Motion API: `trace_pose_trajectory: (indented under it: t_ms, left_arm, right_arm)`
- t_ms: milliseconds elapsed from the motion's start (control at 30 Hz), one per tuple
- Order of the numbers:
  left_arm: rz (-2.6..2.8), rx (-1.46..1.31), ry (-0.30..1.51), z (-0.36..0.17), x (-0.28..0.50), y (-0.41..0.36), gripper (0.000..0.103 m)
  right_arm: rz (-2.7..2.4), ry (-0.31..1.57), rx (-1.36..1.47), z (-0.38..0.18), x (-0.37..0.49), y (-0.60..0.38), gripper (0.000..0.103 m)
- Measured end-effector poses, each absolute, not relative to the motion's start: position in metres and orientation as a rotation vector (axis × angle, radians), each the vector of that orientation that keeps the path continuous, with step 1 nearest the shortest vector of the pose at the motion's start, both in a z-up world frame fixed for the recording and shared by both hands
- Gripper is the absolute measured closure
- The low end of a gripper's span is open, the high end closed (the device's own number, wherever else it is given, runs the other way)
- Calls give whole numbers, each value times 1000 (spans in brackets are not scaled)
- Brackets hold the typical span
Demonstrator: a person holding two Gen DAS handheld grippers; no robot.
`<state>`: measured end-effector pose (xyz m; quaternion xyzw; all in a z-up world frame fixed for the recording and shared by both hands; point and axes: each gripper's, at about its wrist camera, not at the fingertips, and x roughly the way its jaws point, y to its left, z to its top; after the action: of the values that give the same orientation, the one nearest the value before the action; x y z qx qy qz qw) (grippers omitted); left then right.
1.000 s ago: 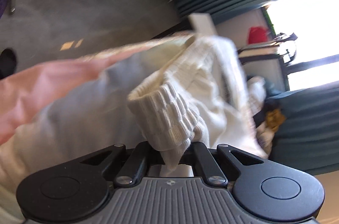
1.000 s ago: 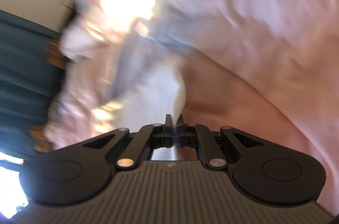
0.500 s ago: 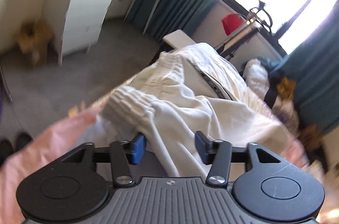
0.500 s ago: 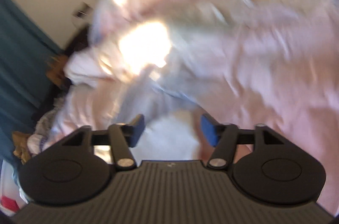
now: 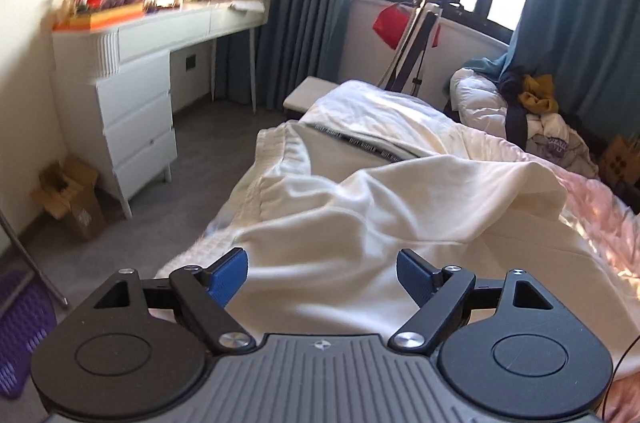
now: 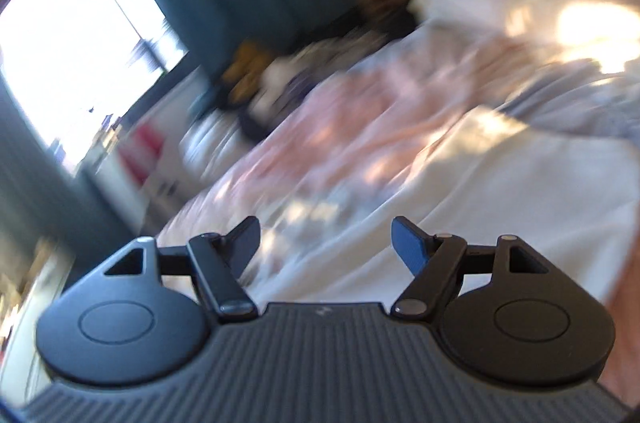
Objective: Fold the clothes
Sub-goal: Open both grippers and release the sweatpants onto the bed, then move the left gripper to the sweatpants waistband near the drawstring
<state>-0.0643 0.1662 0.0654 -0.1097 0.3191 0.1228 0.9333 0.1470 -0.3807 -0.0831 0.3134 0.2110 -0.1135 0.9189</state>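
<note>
**Both grippers let go, garment on bed**

Your left gripper (image 5: 322, 273) is above the white garment (image 5: 400, 207), jaws spreading, pads clear of the cloth, nothing pinched. The garment lies rumpled on the pink bedspread (image 5: 600, 223), ribbed edge toward the bed's left side, black printed band near the far end. Your right gripper (image 6: 326, 241) is also spreading w/ nothing between the pads; that view is blurred, white fabric (image 6: 500, 191) below it. White dresser (image 5: 132, 111) stands left of the bed.
</note>
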Motion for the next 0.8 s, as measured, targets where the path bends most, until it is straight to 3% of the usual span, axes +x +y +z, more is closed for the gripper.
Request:
trace_pose_trajectory:
  t_ms: [300, 800]
  left_arm:
    - [44, -173, 649, 17, 53, 85, 18]
    - [-292, 251, 714, -47, 274, -138, 20]
  right_arm:
    - [-47, 518, 502, -79, 157, -329, 28]
    - [-188, 513, 681, -104, 164, -391, 28]
